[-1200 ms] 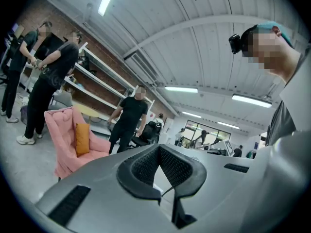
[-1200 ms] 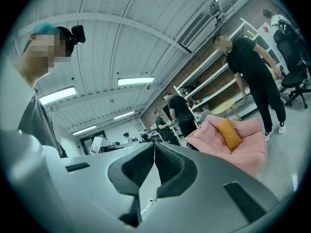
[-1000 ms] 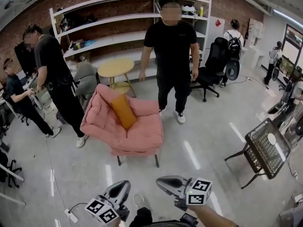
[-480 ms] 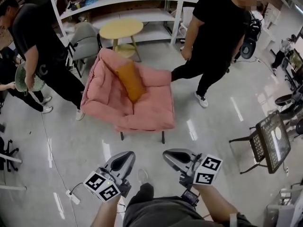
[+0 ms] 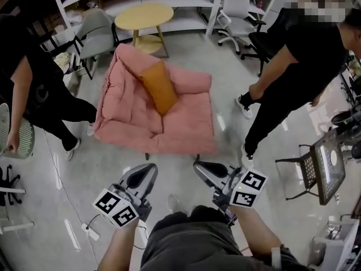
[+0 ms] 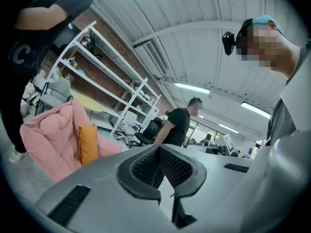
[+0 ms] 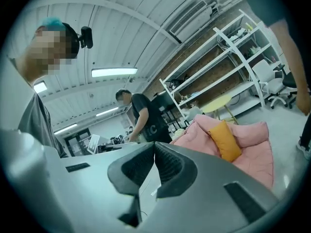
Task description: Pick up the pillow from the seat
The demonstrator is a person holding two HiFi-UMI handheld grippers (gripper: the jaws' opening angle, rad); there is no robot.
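Observation:
An orange pillow (image 5: 159,86) leans upright against the back of a pink padded armchair (image 5: 186,129), on its seat. The left gripper (image 5: 145,173) and right gripper (image 5: 203,167) are held side by side in front of the chair's front edge, short of it and touching nothing. Both are shut with nothing between the pads. In the left gripper view the closed left gripper (image 6: 159,148) points past the pillow (image 6: 88,143), which lies to its left. In the right gripper view the shut right gripper (image 7: 154,144) has the pillow (image 7: 224,141) to its right.
A person in black (image 5: 299,66) strides just right of the chair; another person (image 5: 34,89) stands at its left. Behind it are a round yellow table (image 5: 144,16), a grey chair (image 5: 93,30) and white shelving. A black mesh-top stand (image 5: 324,171) is at right, a power strip (image 5: 90,232) on the floor.
The chair and pillow have come nearer and lower in the head view as both grippers advanced toward them. The person behind the chair has walked round to its right side.

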